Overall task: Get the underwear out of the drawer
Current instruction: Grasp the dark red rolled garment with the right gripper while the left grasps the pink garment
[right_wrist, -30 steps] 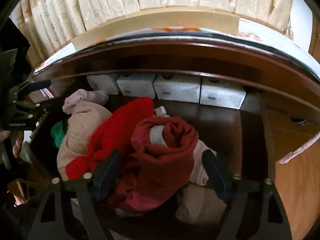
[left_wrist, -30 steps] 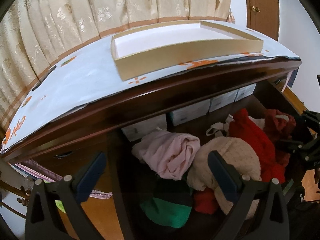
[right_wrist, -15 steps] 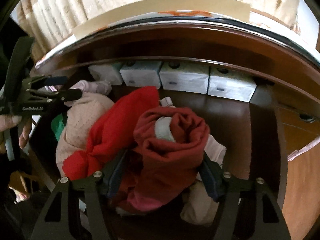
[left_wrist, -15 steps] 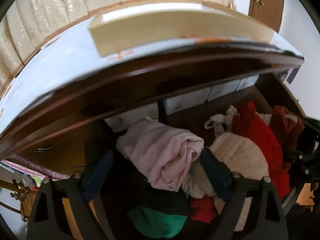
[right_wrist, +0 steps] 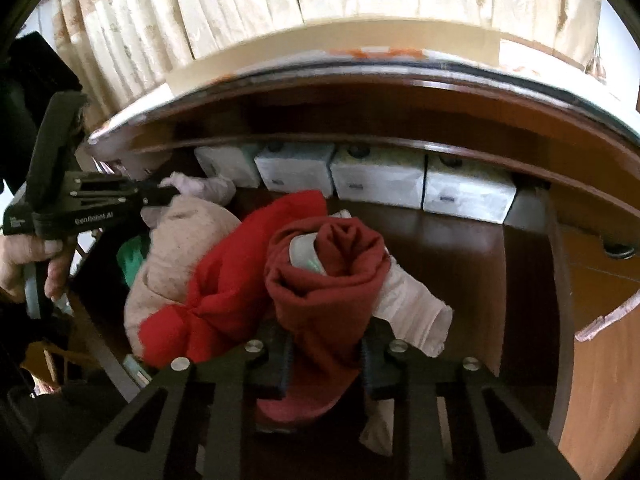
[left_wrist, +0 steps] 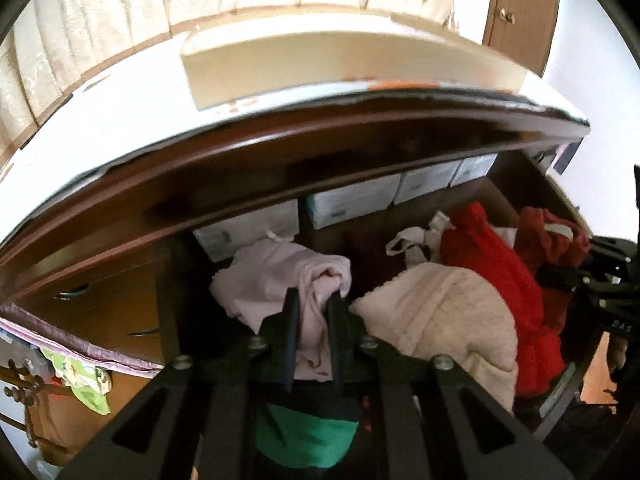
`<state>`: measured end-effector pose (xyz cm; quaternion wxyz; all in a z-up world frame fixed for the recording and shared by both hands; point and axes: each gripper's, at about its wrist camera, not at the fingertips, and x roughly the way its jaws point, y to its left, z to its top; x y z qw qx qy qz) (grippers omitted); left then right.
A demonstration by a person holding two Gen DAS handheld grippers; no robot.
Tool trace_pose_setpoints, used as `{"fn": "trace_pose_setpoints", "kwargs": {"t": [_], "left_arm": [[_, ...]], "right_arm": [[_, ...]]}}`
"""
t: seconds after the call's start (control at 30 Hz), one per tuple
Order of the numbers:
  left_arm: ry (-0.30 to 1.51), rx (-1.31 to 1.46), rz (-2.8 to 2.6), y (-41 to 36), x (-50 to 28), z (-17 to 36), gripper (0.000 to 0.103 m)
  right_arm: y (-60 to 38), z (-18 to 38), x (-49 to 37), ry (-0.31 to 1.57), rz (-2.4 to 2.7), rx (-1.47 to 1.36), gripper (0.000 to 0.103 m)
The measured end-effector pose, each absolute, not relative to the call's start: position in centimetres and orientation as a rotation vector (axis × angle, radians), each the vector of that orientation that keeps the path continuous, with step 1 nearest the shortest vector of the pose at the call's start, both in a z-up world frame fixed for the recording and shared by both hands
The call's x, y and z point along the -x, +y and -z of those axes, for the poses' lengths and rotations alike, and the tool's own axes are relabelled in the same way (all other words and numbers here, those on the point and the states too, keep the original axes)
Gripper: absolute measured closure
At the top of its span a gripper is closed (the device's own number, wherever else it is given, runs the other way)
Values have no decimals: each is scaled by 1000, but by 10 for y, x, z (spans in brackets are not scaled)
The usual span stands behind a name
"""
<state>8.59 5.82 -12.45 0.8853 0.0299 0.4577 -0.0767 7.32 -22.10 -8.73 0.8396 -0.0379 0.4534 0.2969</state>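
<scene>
Open wooden drawer [right_wrist: 528, 280], contents near to far: green garment [left_wrist: 304, 436]; pale pink underwear [left_wrist: 280, 280], pinched between the left gripper [left_wrist: 312, 320] fingers; dark red rolled underwear [right_wrist: 332, 280], roll lengthwise toward the camera, clamped by the right gripper [right_wrist: 326, 364]; beige knit [left_wrist: 440, 320]; bright red garment [right_wrist: 236, 276]; white boxes [right_wrist: 380, 176] along the back wall.

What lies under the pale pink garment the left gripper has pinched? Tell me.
Below the pale pink garment, a green cloth shows near the left gripper. The gripper's body hides the rest; the drawer floor there is unseen.
</scene>
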Motion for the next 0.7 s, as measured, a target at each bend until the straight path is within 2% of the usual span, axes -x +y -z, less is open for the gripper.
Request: {"fn": "trace_pose_setpoints", "kwargs": {"t": [0.27, 0.47, 0.5, 0.57, 0.6, 0.63, 0.67, 0.7], "left_arm": [[875, -2, 175, 69, -52, 100, 93], [940, -42, 175, 63, -48, 121, 91], [947, -46, 172, 63, -48, 122, 86], [950, -55, 171, 61, -50, 124, 86], [953, -63, 169, 59, -50, 124, 82], [956, -74, 163, 57, -52, 125, 73], [957, -85, 165, 54, -53, 125, 69], [961, -93, 167, 53, -53, 126, 62]], "right_arm": [[-220, 81, -68, 916, -645, 87, 77], [-213, 86, -71, 957, -652, 117, 75], [-213, 87, -72, 957, -646, 115, 75], [-213, 92, -76, 986, -624, 112, 72], [-213, 94, -77, 996, -617, 119, 71], [-213, 96, -78, 1003, -603, 127, 68], [-212, 98, -78, 1010, -600, 125, 66], [-212, 98, -77, 1016, -601, 126, 65]]}}
